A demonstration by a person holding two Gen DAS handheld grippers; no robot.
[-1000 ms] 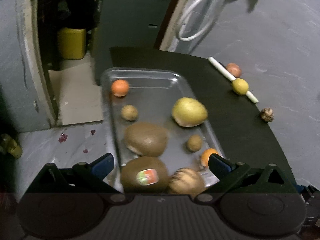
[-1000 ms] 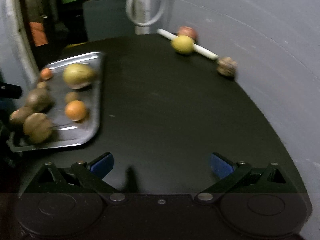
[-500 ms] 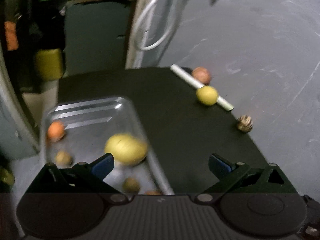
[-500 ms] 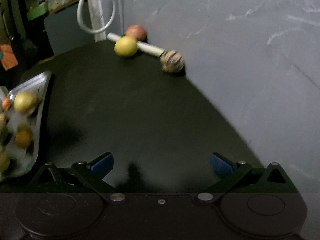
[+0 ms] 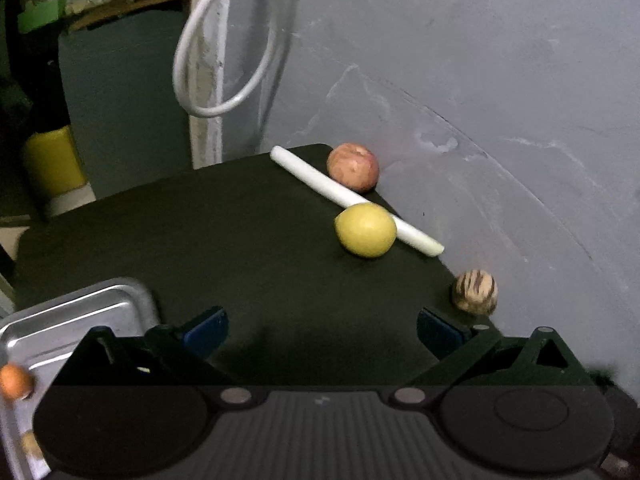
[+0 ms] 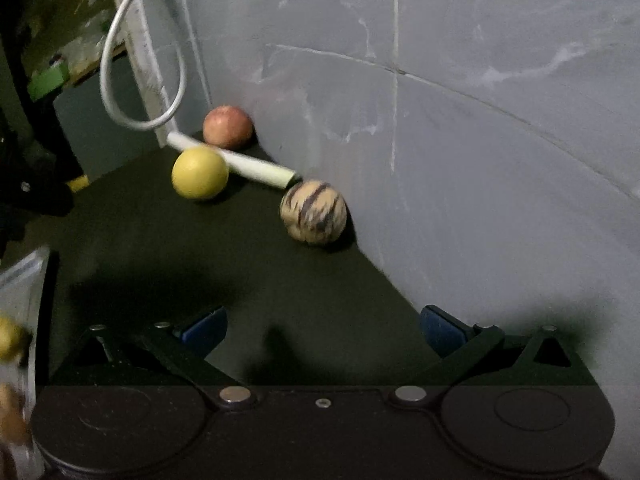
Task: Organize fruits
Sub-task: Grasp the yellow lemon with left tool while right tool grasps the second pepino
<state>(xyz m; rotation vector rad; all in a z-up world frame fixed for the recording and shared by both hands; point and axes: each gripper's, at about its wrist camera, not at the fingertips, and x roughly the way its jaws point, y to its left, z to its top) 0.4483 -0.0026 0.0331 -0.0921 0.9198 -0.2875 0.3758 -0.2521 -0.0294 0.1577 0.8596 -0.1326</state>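
Note:
A yellow round fruit [image 5: 366,230] [image 6: 199,173], a red apple [image 5: 353,167] [image 6: 228,127] and a striped tan fruit [image 5: 475,292] [image 6: 313,212] lie on the black table near the grey wall. A metal tray [image 5: 100,312] with an orange fruit [image 5: 15,382] sits at the left; its edge [image 6: 24,280] also shows in the right wrist view. My left gripper [image 5: 322,326] is open and empty, above the table in front of the yellow fruit. My right gripper [image 6: 322,326] is open and empty, a little short of the striped fruit.
A white stick [image 5: 352,200] [image 6: 240,164] lies between the apple and the yellow fruit. A grey wall [image 5: 480,120] bounds the table at the right. A white cable loop [image 5: 224,60] hangs at the back. A yellow container [image 5: 52,160] stands far left.
Both grippers have swung right, away from the tray and toward the loose fruits by the wall. The tray has slid to the left edge of both views. The fruits appear closer.

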